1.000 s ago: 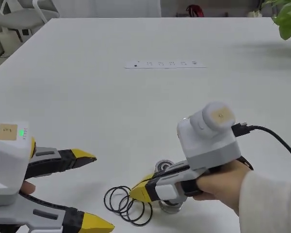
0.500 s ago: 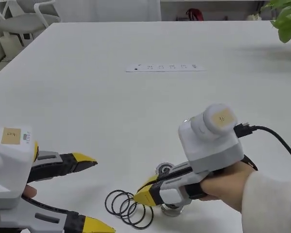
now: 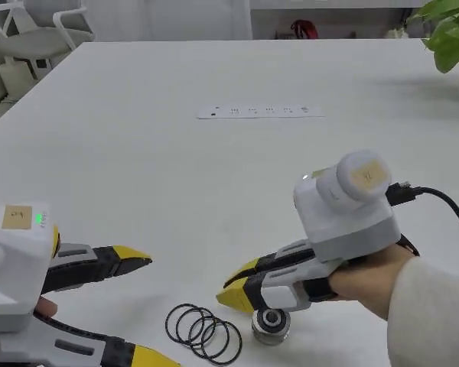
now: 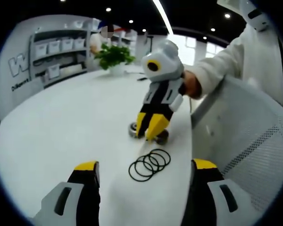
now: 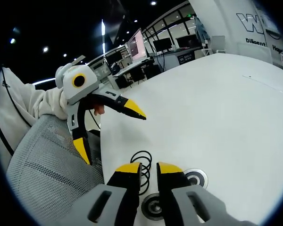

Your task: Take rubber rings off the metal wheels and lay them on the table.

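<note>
Several black rubber rings lie overlapping on the white table near its front edge. Just right of them stands a metal wheel with no ring visible on it. The gripper views show two wheels. My right gripper hovers above the wheels, jaws together with nothing between them. To the left of the rings my left gripper is open wide and empty.
A white power strip lies mid-table, far from the work. A potted plant stands at the far right corner and chairs at the far left. The right gripper's black cable trails to the right. A mesh chair back is behind me.
My right gripper has risen and drawn back to the right, off the front wheel, which now stands uncovered. The rings and the left gripper have stayed put.
</note>
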